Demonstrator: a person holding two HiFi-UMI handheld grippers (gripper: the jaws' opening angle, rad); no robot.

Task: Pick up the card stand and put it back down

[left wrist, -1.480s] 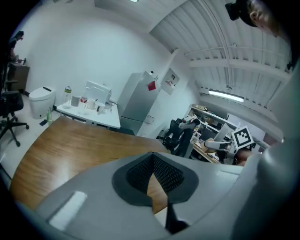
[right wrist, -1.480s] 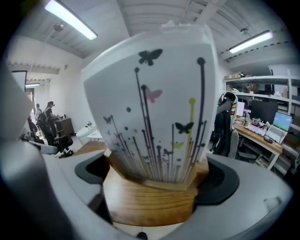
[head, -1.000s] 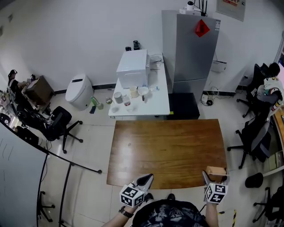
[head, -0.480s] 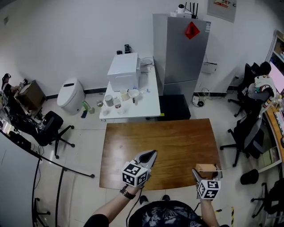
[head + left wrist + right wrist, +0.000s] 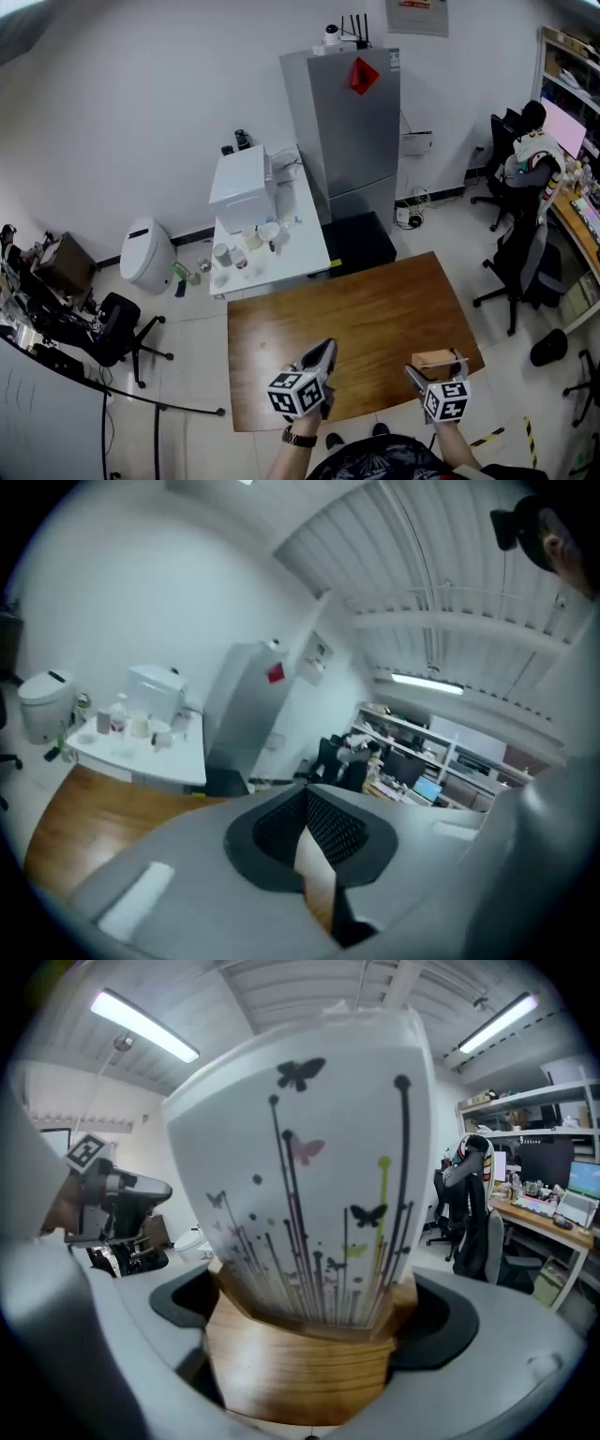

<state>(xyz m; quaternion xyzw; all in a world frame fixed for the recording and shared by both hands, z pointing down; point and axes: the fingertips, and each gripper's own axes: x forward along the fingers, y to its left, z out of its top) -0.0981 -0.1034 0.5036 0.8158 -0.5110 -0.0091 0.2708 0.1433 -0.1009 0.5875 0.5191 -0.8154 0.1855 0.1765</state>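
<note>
The card stand is a wooden block holding an upright white card printed with butterflies and stems. My right gripper is shut on the block, one jaw on each side. In the head view the card stand and right gripper are over the brown wooden table near its front right corner; I cannot tell whether the stand touches the tabletop. My left gripper hovers over the table's front middle, well left of the stand. In its own view the left gripper is shut with nothing in it.
Behind the brown table stands a white table with a white box appliance and several cups. A grey fridge is at the back. Office chairs and a seated person are at the right; another chair stands at the left.
The left gripper has moved forward and to the right, from the table's front edge to over the tabletop. The right gripper keeps its hold on the card stand. The head view has shifted.
</note>
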